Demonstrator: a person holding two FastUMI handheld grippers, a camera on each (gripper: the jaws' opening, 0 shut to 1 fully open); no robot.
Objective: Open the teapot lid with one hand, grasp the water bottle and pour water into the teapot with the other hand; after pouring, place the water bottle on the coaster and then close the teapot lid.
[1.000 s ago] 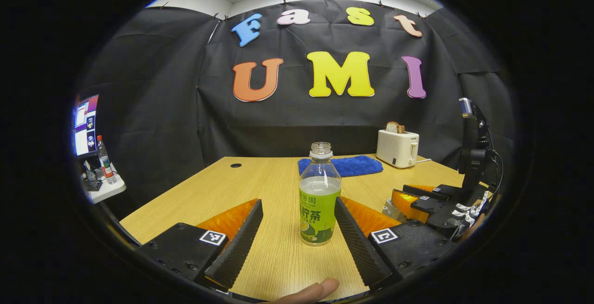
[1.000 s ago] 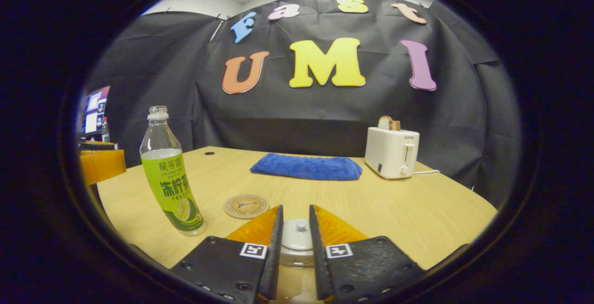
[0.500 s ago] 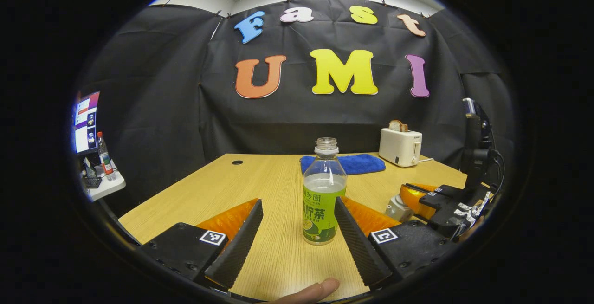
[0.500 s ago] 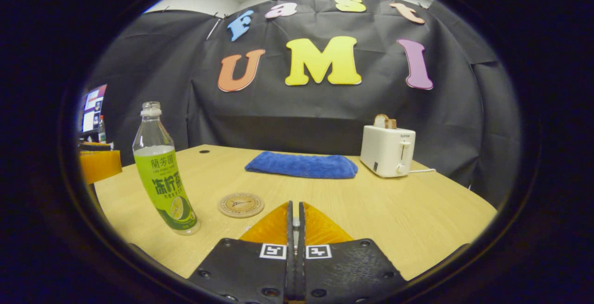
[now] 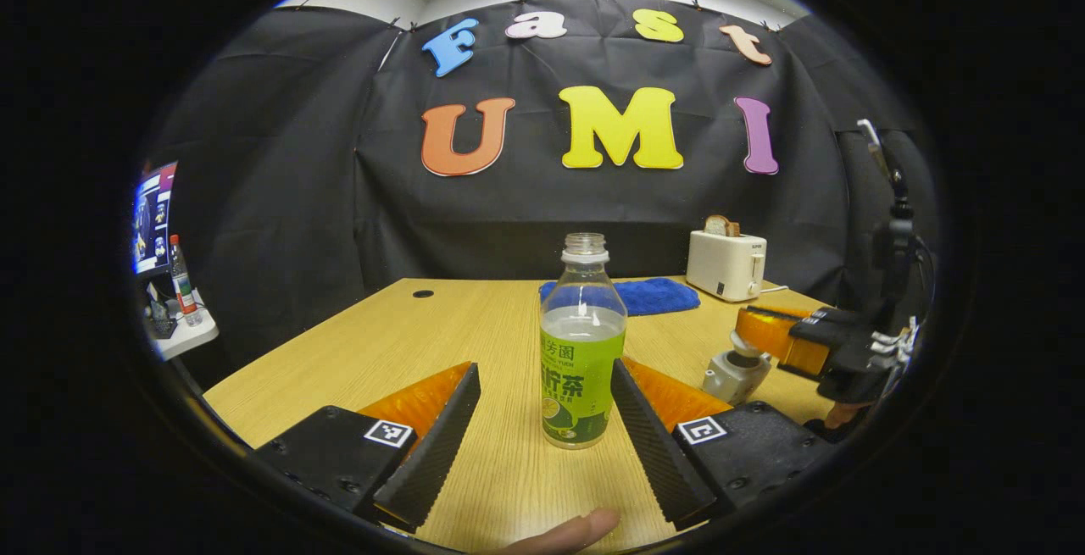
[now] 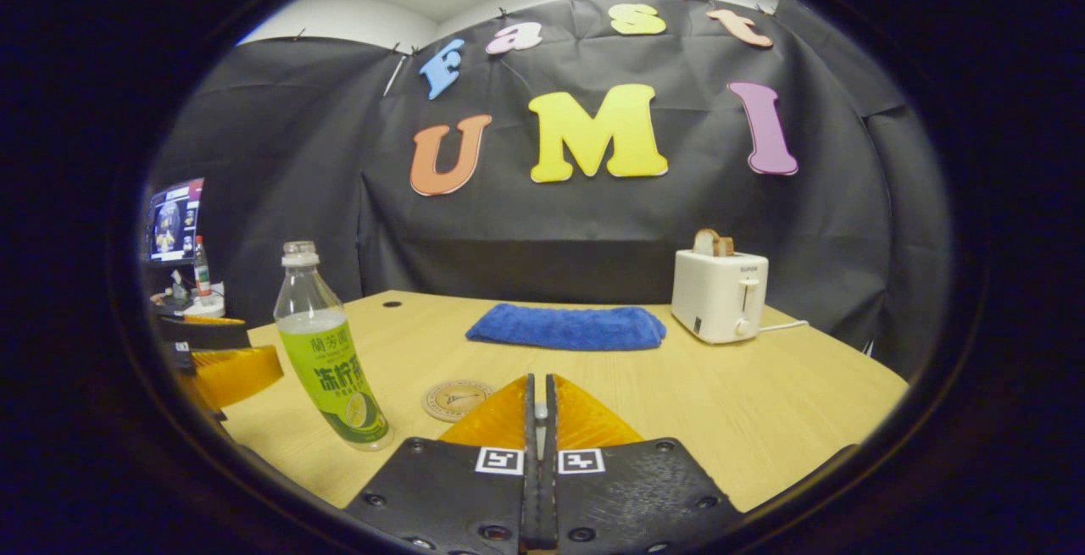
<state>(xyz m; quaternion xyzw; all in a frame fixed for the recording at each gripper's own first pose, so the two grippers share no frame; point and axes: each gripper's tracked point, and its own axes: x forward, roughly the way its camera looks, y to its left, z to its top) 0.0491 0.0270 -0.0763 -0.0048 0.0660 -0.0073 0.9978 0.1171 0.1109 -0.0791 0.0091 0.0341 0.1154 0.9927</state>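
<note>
A clear bottle with a green label (image 5: pixel 582 352) stands uncapped and upright on the wooden table (image 5: pixel 475 326). My left gripper (image 5: pixel 545 367) is open, one finger on each side of the bottle, neither touching it. To the right sits the small pale teapot (image 5: pixel 725 379); just above it my right gripper (image 5: pixel 750 328) holds the lid (image 5: pixel 743 343) lifted. In the right gripper view that gripper (image 6: pixel 540 379) is shut on the lid's knob (image 6: pixel 540 409); the fingers hide the rest of the lid. The bottle (image 6: pixel 335 364) stands at the left, and the round coaster (image 6: pixel 458 399) lies beside it.
A folded blue towel (image 6: pixel 568 326) lies at the back of the table. A white toaster (image 6: pixel 719 296) holding bread stands at the back right. A fingertip (image 5: pixel 568 531) shows at the near table edge. A side table with a screen (image 5: pixel 153 220) is far left.
My right gripper closed on the teapot lid's knob and rose, lifting the lid off the teapot. The left gripper stayed open around the bottle.
</note>
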